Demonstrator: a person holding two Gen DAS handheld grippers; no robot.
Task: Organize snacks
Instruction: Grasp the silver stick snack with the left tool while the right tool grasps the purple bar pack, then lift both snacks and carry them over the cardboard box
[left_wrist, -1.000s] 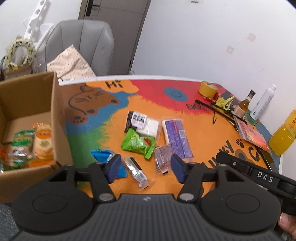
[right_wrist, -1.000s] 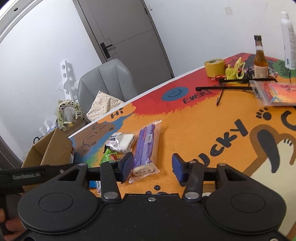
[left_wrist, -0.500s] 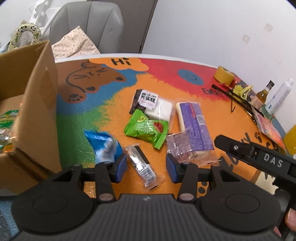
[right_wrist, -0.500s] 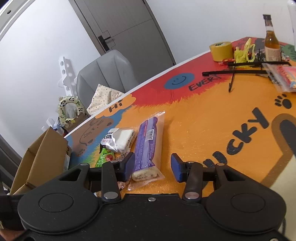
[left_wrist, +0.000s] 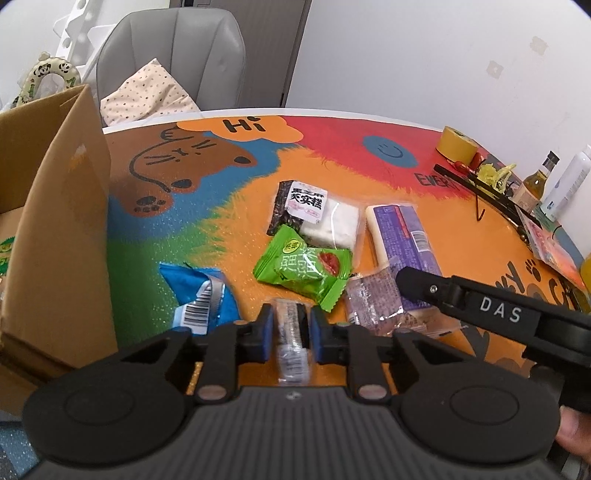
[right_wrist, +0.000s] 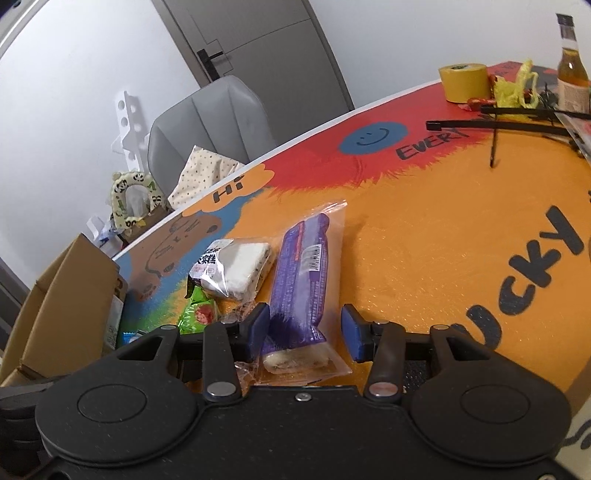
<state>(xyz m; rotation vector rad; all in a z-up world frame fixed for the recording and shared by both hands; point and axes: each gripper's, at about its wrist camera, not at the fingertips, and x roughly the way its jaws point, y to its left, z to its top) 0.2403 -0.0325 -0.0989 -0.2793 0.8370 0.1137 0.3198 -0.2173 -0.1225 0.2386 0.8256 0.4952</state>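
My left gripper (left_wrist: 291, 332) is shut on a small clear-wrapped snack bar (left_wrist: 292, 345) lying on the table. Around it lie a blue packet (left_wrist: 201, 295), a green packet (left_wrist: 304, 269), a white cake pack (left_wrist: 317, 218), a clear purple candy pack (left_wrist: 373, 299) and a long purple roll (left_wrist: 402, 240). My right gripper (right_wrist: 304, 334) is open, its jaws on either side of the near end of the purple roll (right_wrist: 303, 280). The cardboard box (left_wrist: 55, 229) stands at the left.
The table's far right holds a yellow tape roll (left_wrist: 456, 144), black sticks (left_wrist: 480, 188), bottles (left_wrist: 532, 184) and a red packet (left_wrist: 550, 251). A grey chair (left_wrist: 170, 62) with a dotted cloth stands behind the table. The right gripper's body (left_wrist: 491, 314) crosses the left view.
My left gripper came down and forward and closed on the clear-wrapped bar. My right gripper moved forward to straddle the near end of the purple roll, still open.
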